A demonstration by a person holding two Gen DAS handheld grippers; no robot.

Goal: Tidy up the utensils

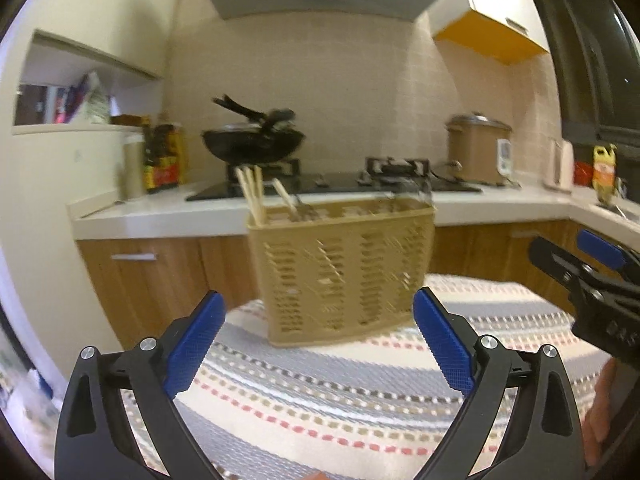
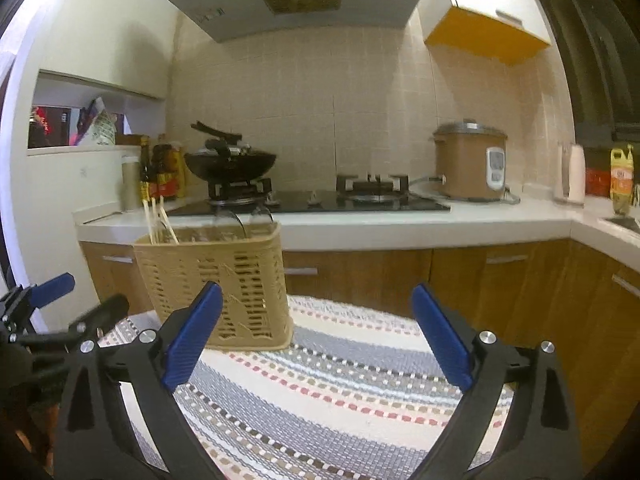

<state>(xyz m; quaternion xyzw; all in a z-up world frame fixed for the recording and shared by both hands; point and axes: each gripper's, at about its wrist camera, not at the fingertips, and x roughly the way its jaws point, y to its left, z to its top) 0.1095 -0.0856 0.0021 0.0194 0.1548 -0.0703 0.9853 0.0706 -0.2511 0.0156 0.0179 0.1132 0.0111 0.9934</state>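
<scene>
A tan slotted utensil basket (image 1: 344,272) stands upright on a striped tablecloth (image 1: 320,400). Wooden chopsticks (image 1: 252,196) stick up from its left end, and some metal utensils beside them are blurred. My left gripper (image 1: 320,300) is open just in front of the basket, with nothing between its blue pads. In the right wrist view the basket (image 2: 212,276) with its chopsticks (image 2: 158,220) sits ahead and to the left. My right gripper (image 2: 317,292) is open and empty over the cloth (image 2: 340,380). Each gripper shows in the other's view: right gripper (image 1: 568,248), left gripper (image 2: 90,294).
Behind the table runs a white kitchen counter (image 2: 400,224) over wooden cabinets. On it are a black hob with a wok (image 2: 230,164), a brown rice cooker (image 2: 470,164), sauce bottles (image 2: 160,172) at the left and an oil bottle (image 2: 622,172) near the sink.
</scene>
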